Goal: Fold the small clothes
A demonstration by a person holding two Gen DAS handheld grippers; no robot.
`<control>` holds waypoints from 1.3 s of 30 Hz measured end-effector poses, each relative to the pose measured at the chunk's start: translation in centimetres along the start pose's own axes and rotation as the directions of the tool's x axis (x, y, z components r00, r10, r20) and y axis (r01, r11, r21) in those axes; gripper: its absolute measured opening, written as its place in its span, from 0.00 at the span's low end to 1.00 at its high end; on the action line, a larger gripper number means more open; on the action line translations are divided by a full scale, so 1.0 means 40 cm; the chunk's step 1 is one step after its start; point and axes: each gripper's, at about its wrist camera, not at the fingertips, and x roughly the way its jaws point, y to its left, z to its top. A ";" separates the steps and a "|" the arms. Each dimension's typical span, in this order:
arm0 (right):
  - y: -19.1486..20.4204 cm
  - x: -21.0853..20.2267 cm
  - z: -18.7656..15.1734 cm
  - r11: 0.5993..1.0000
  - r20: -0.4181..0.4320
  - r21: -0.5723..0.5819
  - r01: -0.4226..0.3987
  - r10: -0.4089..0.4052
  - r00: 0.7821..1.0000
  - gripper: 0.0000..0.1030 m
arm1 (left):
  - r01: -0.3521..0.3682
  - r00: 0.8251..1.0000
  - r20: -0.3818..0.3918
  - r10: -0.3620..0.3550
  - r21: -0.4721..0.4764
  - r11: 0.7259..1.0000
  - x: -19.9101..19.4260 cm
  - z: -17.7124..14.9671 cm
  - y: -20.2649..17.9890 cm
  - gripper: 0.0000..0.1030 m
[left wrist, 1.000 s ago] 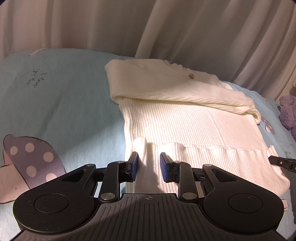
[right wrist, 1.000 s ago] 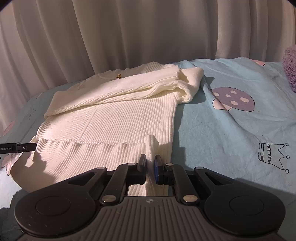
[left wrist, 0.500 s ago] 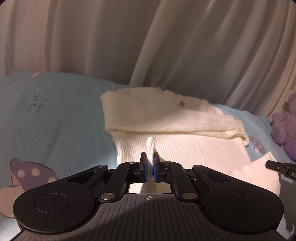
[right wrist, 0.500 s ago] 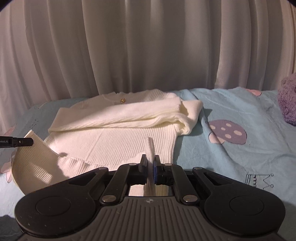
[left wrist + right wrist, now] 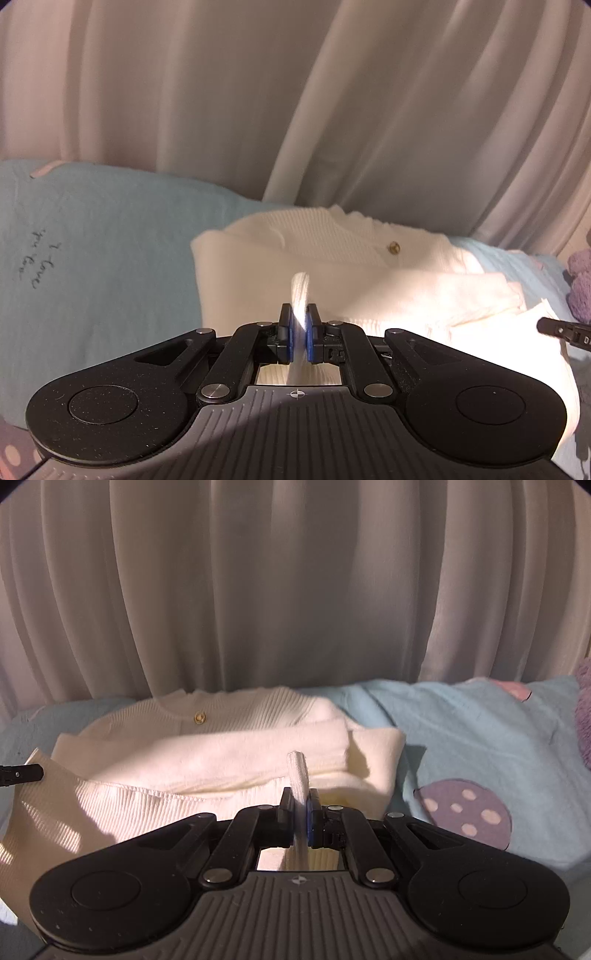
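Observation:
A cream ribbed knit sweater [image 5: 332, 254] with a gold button lies on the light blue bedsheet [image 5: 96, 258], its sleeves folded across the chest. My left gripper [image 5: 300, 325] is shut on the sweater's bottom hem at its left corner and holds it lifted over the body. My right gripper [image 5: 300, 805] is shut on the hem at the right corner of the sweater [image 5: 229, 746], also lifted. The raised hem [image 5: 74, 812] drapes between the two grippers. Each gripper's tip shows at the edge of the other's view.
Pale curtains [image 5: 295, 590] hang close behind the bed. A purple plush toy [image 5: 580, 284] sits at the right edge. The bedsheet [image 5: 480, 738] has a purple spotted mushroom print [image 5: 465, 812] right of the sweater.
The left gripper shut on the hem. Both grippers lifted the bottom hem off the bed and carried it forward toward the collar, so the lower body is folding over.

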 end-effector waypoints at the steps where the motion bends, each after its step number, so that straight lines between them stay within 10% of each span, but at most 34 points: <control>1: -0.003 0.012 -0.007 1.000 -0.017 -0.007 0.001 -0.001 1.000 0.06 | 0.002 1.000 -0.012 -0.002 0.012 1.000 0.008 -0.008 -0.003 0.09; 11: -0.023 0.065 -0.048 0.996 -0.051 -0.063 -0.057 0.054 0.997 0.05 | -0.060 0.996 -0.074 0.059 -0.002 0.998 0.036 -0.053 0.001 0.08; 19: 0.014 -0.038 0.124 0.984 0.225 -0.164 -0.066 0.102 0.969 0.05 | -0.068 0.989 0.130 0.064 0.027 0.997 -0.071 0.144 -0.026 0.07; 27: 0.022 0.181 0.304 0.994 0.248 -0.086 0.067 -0.044 0.968 0.05 | -0.212 0.953 0.225 0.202 0.018 0.977 0.117 0.305 -0.045 0.08; 39: 0.038 0.364 0.264 0.983 0.174 -0.090 0.159 -0.142 0.975 0.06 | -0.346 0.932 0.121 0.342 0.020 0.938 0.323 0.238 -0.014 0.13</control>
